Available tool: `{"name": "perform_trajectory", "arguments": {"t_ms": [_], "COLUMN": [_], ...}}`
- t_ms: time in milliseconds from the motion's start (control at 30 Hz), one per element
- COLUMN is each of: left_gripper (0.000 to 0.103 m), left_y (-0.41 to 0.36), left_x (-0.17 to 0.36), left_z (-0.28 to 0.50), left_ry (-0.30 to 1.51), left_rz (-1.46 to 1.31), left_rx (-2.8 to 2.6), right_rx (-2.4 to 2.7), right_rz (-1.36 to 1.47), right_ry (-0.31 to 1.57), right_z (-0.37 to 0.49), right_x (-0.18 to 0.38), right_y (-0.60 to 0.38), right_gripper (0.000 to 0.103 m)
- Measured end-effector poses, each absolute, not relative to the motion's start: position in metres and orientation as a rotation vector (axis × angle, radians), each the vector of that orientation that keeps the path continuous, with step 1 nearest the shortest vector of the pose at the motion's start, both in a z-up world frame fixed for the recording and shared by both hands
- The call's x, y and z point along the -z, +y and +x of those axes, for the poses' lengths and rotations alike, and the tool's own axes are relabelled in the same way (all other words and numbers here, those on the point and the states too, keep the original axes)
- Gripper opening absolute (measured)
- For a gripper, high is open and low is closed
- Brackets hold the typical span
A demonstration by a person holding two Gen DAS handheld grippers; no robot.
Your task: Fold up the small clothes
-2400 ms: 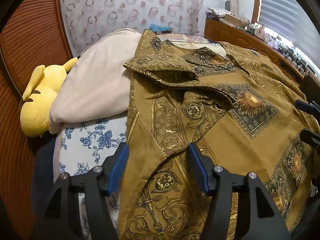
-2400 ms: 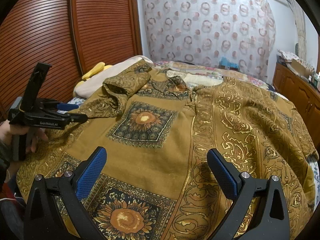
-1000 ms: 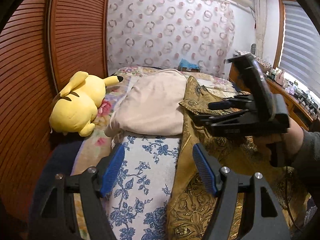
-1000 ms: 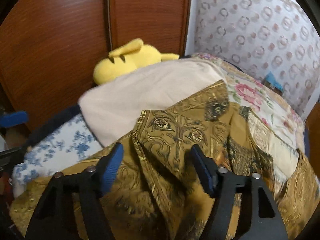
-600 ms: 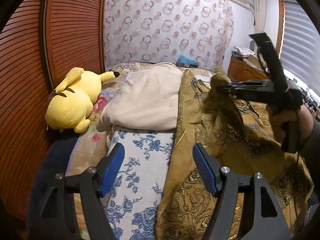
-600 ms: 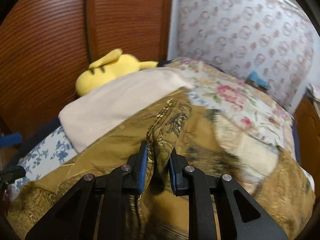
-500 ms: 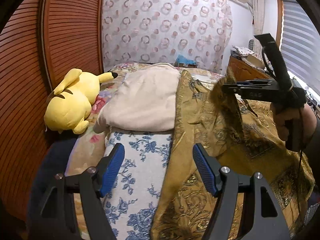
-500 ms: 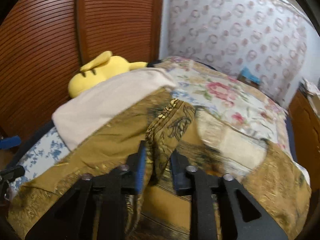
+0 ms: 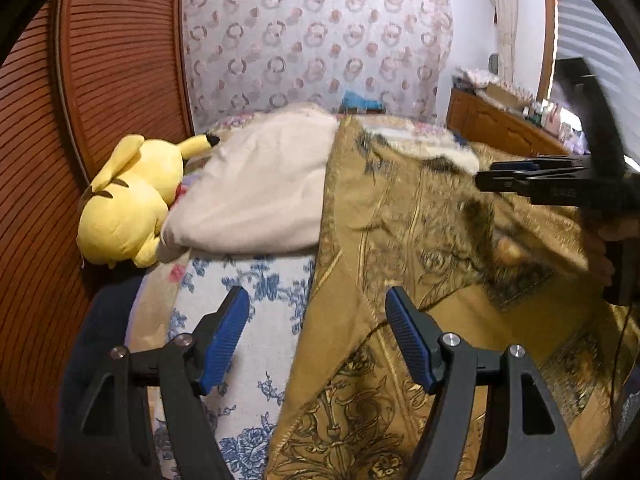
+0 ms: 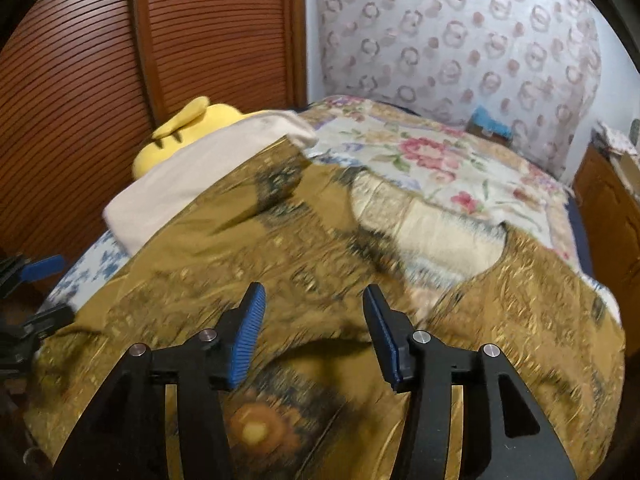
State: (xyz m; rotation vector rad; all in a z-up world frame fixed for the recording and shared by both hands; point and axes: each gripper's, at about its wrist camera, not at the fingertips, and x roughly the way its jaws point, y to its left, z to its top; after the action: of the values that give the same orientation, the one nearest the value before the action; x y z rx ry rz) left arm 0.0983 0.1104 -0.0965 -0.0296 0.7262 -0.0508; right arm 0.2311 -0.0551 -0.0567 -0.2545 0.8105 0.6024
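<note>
Shirt fabric point(image 10: 248, 272), mustard-gold with dark ornate print and sunflower squares, lies spread over the bed point(image 10: 432, 152), and we take the cream pillow point(image 9: 260, 188) as our landmark. The shirt's left edge runs down just beside the pillow, its upper corner overlapping the pillow's right side. On the far side of the pillow a yellow plush toy point(image 9: 124, 204) lies against the slatted wooden doors point(image 9: 116, 64). Below the pillow, a blue-flowered white sheet point(image 9: 244, 280) shows bare beside the shirt's edge. We hold the left hand-held gripper point(image 9: 316, 336) wide open and empty above that edge, one blue pad over the sheet and the other over the shirt. Our right hand-held gripper point(image 10: 312, 332) hangs over the shirt to the right of the pillow; its jaws have just been opening, they stand apart, and no cloth is caught between the pads. In the left wrist view the cloth under it is blurred, a loose fold slanting down from near its tips. Beyond the pillow hangs a ring-patterned curtain point(image 9: 316, 36).
</note>
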Motion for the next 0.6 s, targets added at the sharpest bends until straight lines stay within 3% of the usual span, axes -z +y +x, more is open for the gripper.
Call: {"name": "perform_trajectory", "arguments": {"t_ms": [600], "left_gripper": [0.071], "left_y": [0.114], "left_x": [0.12], "left_z": [0.109], "left_ry": [0.842], "left_rz": [0.01], "left_rx": [-0.007], "right_rx": [-0.753], "right_rz": [-0.162], "right_ry": [0.906], "right_z": [0.191], "right_x": [0.082], "right_y": [-0.054], "right_gripper": [0.052]}}
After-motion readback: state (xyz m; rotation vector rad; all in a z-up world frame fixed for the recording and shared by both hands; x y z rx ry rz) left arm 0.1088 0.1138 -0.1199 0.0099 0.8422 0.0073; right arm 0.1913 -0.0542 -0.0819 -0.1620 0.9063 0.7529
